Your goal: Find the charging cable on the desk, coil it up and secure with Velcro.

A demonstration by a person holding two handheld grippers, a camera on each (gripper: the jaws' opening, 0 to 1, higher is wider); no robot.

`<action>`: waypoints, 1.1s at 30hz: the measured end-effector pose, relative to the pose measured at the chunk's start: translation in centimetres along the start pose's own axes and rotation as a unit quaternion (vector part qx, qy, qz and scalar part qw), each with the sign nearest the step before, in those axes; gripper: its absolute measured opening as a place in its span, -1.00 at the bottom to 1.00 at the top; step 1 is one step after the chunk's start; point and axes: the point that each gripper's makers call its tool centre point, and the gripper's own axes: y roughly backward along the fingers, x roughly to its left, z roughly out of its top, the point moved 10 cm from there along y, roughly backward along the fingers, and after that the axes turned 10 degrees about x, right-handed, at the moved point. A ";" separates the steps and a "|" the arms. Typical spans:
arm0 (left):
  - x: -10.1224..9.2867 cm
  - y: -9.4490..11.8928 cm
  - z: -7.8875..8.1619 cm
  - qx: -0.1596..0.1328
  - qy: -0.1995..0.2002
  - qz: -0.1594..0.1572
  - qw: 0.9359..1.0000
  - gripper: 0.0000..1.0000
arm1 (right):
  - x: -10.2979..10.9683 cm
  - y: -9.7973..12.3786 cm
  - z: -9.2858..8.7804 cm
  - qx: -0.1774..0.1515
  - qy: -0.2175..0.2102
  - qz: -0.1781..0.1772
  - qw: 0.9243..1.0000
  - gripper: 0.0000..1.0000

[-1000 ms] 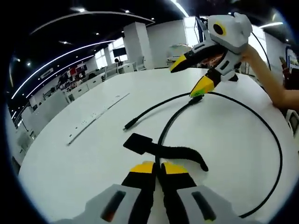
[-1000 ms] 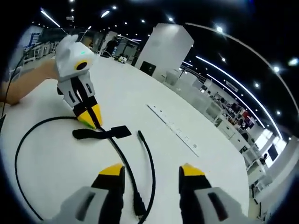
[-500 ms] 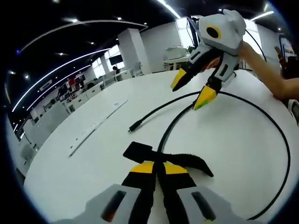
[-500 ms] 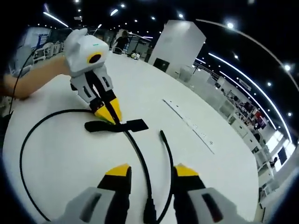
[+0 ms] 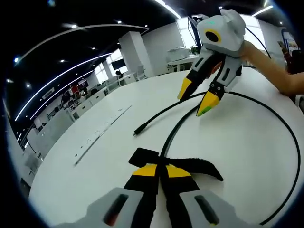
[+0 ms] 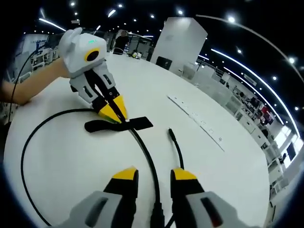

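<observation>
A black charging cable [image 5: 176, 126] lies in a wide loop on the white table [image 5: 237, 142]. A black Velcro strap [image 5: 199, 165] is wrapped on it. My left gripper [image 5: 161, 170] is shut on the cable right at the strap. In the right gripper view the left gripper [image 6: 114, 113] pinches the cable [image 6: 142, 152] beside the strap [image 6: 142, 124]. My right gripper [image 6: 154, 174] is open, its jaws close on either side of the cable. In the left gripper view the right gripper [image 5: 196, 95] straddles the cable. The free plug end [image 5: 138, 131] lies loose.
A long white strip [image 5: 99, 130] lies flat on the table, also in the right gripper view [image 6: 197, 123]. A person's forearm [image 5: 270, 71] reaches in behind the right gripper, another forearm [image 6: 28, 85] behind the left. Office desks and a pillar stand beyond.
The right gripper's jaws have narrowed around the cable and it has come nearer the left gripper. The left gripper stays shut at the strap.
</observation>
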 end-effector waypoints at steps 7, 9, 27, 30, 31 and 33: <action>0.1 0.1 0.0 -0.007 0.027 -0.004 1.000 -0.85 | -0.3 -0.6 -0.2 -0.015 -0.037 0.025 0.999 -0.44; -0.1 0.2 0.5 -0.051 0.075 -0.027 0.996 -0.75 | -0.4 -0.8 -0.4 -0.024 -0.058 0.036 0.997 -0.44; -0.1 4.5 0.6 -0.074 0.123 0.019 0.989 -0.51 | -1.2 -1.7 -1.4 -0.036 -0.116 0.066 0.990 -0.47; -1.3 5.8 -1.0 -0.108 0.186 0.039 0.976 -0.48 | -1.3 -1.7 -1.4 -0.038 -0.119 0.069 0.990 -0.47; -1.7 6.2 -1.4 -0.117 0.190 0.036 0.974 -0.47 | -1.2 -1.7 -1.4 -0.038 -0.119 0.069 0.990 -0.47; -2.8 7.1 -2.4 -0.150 0.223 0.043 0.962 -0.48 | -1.2 -1.7 -1.4 -0.039 -0.115 0.069 0.990 -0.47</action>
